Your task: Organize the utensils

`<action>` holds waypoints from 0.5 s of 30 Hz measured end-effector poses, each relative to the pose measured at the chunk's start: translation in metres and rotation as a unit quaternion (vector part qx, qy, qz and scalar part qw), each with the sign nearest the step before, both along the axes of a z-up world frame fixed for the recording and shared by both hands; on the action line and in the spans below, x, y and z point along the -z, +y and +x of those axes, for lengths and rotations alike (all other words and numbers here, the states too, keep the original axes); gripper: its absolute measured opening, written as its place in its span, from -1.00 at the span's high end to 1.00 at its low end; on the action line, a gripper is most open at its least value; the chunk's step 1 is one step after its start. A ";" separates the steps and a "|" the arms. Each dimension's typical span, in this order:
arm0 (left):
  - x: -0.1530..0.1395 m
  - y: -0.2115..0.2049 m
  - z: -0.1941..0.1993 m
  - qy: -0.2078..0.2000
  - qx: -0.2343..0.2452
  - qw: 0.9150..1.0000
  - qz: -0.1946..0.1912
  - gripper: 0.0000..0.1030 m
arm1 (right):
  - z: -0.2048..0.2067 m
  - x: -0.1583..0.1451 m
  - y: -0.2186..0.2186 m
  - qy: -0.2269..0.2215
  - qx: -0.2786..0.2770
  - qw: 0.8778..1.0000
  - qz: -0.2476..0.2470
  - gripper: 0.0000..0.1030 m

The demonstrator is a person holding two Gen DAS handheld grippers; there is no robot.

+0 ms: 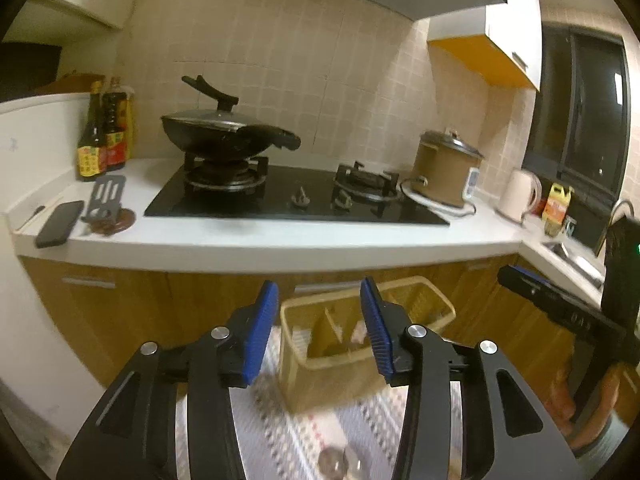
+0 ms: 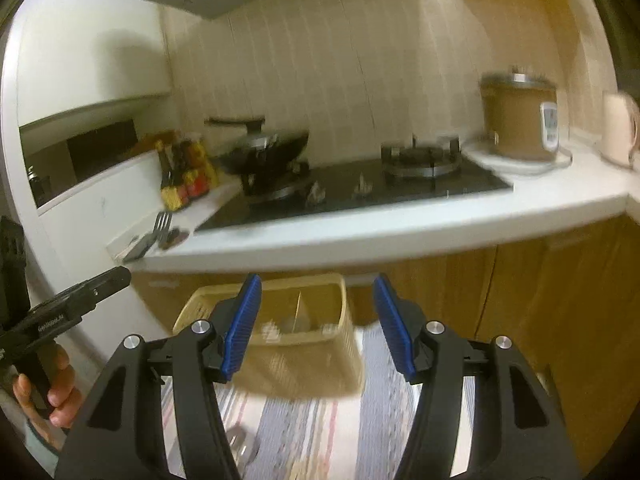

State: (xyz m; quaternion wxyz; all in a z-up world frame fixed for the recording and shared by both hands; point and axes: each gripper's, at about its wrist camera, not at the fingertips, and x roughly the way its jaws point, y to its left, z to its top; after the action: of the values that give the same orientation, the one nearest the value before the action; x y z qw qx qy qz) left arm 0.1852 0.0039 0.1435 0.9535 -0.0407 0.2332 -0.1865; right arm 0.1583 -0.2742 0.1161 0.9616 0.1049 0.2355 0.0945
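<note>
A yellow plastic utensil basket [image 1: 340,360] with a divider stands on a striped cloth [image 1: 304,436] in front of the lower cabinets; it also shows in the right wrist view [image 2: 304,344]. My left gripper [image 1: 320,332] is open and empty, held above and in front of the basket. My right gripper [image 2: 316,328] is open and empty, also above the basket. A metal spoon bowl [image 1: 336,462] lies on the cloth near the bottom; it shows blurred in the right wrist view [image 2: 240,446]. A black slotted spatula [image 1: 105,196] leans on a small dish on the counter's left end.
The white counter [image 1: 280,240] holds a wok with lid [image 1: 224,132], a black hob [image 1: 296,196], sauce bottles [image 1: 104,132], a phone [image 1: 59,223], a brown rice cooker [image 1: 446,168] and a kettle [image 1: 520,196]. A sink [image 1: 568,252] is at the right.
</note>
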 end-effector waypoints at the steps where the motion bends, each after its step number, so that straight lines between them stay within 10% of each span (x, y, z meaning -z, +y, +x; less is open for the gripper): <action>1: 0.002 0.000 -0.008 0.006 0.004 1.000 0.006 0.18 | -0.002 0.002 0.001 0.017 -0.001 1.000 -0.006 -0.06; 7: 0.037 -0.003 -0.031 0.083 0.014 0.995 0.048 0.12 | -0.009 0.035 0.019 0.146 -0.034 0.988 -0.039 -0.06; 15: 0.131 -0.010 -0.029 0.225 0.049 0.968 0.102 0.25 | -0.014 0.090 0.046 0.239 -0.076 0.966 -0.068 -0.02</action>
State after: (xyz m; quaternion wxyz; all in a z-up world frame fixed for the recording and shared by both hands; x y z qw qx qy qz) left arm 0.1566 -0.0061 0.0126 0.8652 0.0276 0.4615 -0.1943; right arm 0.1440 -0.2281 0.0257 0.8722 0.0408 0.4715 0.1232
